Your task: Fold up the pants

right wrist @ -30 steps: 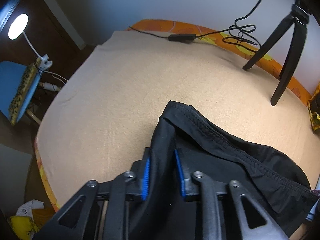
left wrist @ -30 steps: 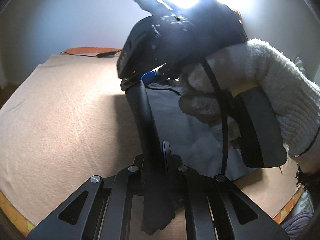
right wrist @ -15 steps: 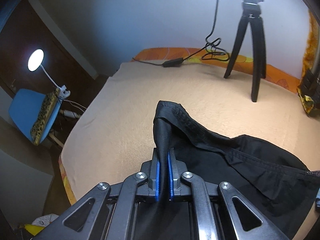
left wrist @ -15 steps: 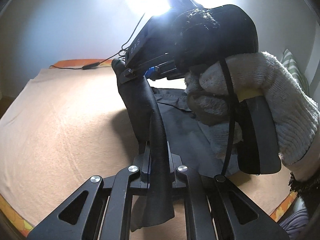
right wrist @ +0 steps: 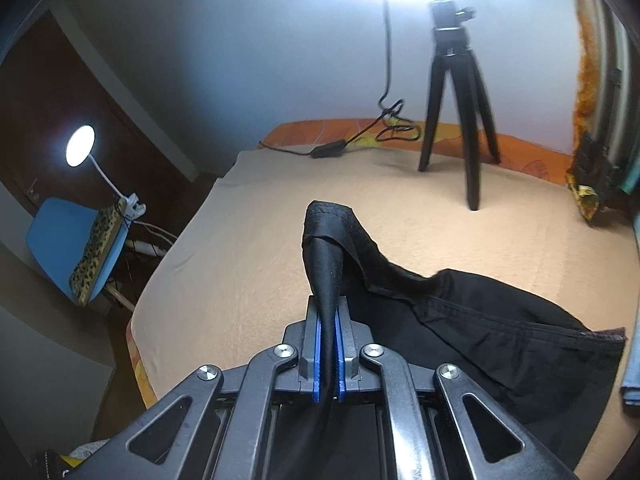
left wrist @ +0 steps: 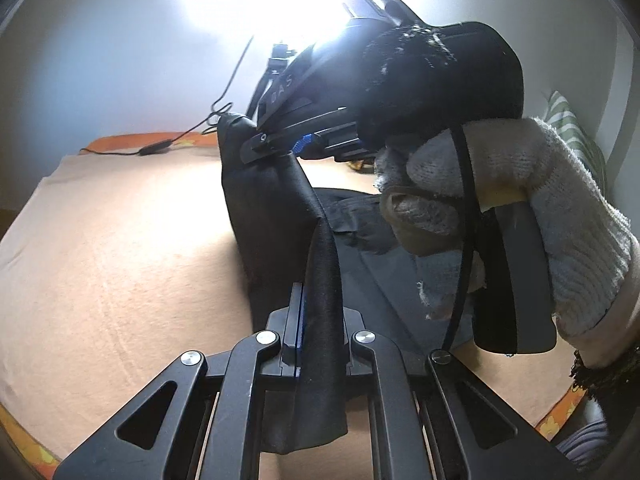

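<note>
Black pants [right wrist: 480, 320] lie partly on a beige bed cover [right wrist: 248, 256]; their edge is lifted off it. My right gripper [right wrist: 329, 344] is shut on a fold of the pants' edge. My left gripper [left wrist: 320, 320] is shut on another part of the same black fabric [left wrist: 264, 216], which stretches up to the right gripper. In the left wrist view the right gripper [left wrist: 276, 148] and its white-gloved hand [left wrist: 520, 208] are close in front, above the cloth.
A black tripod [right wrist: 460, 120] stands on the far side of the bed with a cable [right wrist: 360, 136] beside it. A blue chair [right wrist: 76, 248] and a lit lamp [right wrist: 80, 146] stand left of the bed. The bed's orange edge [right wrist: 140, 376] is near.
Both grippers have risen with the pants' edge, lifting more fabric off the bed. The right gripper closed fully on the fabric and tilted up toward the wall.
</note>
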A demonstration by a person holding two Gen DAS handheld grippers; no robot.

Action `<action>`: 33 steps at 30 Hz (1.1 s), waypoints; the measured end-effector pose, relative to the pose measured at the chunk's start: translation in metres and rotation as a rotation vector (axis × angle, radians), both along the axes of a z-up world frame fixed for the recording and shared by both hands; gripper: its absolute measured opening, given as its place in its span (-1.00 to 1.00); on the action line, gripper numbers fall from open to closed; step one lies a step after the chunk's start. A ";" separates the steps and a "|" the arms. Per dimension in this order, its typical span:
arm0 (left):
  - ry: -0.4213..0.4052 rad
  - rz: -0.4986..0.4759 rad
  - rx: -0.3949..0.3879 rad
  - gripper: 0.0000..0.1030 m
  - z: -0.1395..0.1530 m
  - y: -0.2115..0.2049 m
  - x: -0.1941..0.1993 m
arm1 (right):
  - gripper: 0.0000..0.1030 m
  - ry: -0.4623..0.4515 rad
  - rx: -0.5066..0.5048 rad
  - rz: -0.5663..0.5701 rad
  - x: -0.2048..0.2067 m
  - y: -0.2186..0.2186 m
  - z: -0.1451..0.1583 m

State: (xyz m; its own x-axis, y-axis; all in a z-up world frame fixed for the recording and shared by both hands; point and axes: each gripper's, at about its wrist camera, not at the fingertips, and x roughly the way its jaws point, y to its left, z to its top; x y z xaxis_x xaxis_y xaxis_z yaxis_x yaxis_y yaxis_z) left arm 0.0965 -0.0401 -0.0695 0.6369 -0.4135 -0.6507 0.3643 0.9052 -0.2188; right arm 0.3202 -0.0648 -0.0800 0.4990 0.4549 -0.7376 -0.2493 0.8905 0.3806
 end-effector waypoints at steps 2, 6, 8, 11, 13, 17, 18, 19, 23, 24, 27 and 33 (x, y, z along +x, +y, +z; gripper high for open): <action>-0.001 -0.015 -0.002 -0.86 0.000 -0.007 0.000 | -0.94 -0.004 0.014 -0.019 -0.003 -0.012 0.002; 0.003 -0.042 -0.009 -0.86 -0.003 -0.018 0.002 | -0.95 -0.015 0.034 -0.060 -0.011 -0.037 0.002; 0.007 -0.056 -0.013 -0.86 -0.005 -0.024 0.003 | -0.95 -0.017 0.040 -0.082 -0.014 -0.050 0.002; 0.012 -0.072 -0.016 -0.86 -0.009 -0.032 0.007 | -0.95 -0.016 0.053 -0.109 -0.018 -0.066 0.000; 0.016 -0.082 -0.020 -0.86 -0.012 -0.035 0.010 | -0.95 -0.018 0.066 -0.127 -0.021 -0.078 -0.002; 0.028 -0.102 -0.028 -0.86 -0.017 -0.045 0.017 | -0.95 -0.017 0.100 -0.165 -0.028 -0.100 -0.008; 0.030 -0.106 -0.030 -0.86 -0.019 -0.048 0.019 | -0.95 -0.017 0.109 -0.174 -0.031 -0.106 -0.010; 0.032 -0.111 -0.031 -0.86 -0.021 -0.050 0.021 | -0.95 -0.018 0.116 -0.183 -0.033 -0.111 -0.011; 0.041 -0.127 -0.037 -0.86 -0.024 -0.060 0.025 | -0.96 -0.021 0.150 -0.216 -0.039 -0.129 -0.019; 0.045 -0.128 -0.040 -0.86 -0.025 -0.062 0.027 | -0.96 -0.018 0.152 -0.223 -0.039 -0.132 -0.020; 0.059 -0.148 -0.044 -0.84 -0.027 -0.065 0.031 | -0.96 -0.008 0.150 -0.238 -0.041 -0.142 -0.025; 0.096 -0.216 -0.034 -0.23 -0.024 -0.063 0.031 | -0.96 -0.005 0.110 -0.238 -0.045 -0.151 -0.029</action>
State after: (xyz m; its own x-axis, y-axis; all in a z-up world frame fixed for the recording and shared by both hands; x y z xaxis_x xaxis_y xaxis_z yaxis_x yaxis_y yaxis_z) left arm 0.1278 -0.1031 -0.0931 0.4673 -0.5559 -0.6875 0.5244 0.8003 -0.2907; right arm 0.2752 -0.2157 -0.1088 0.6047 0.4013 -0.6879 -0.0396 0.8778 0.4773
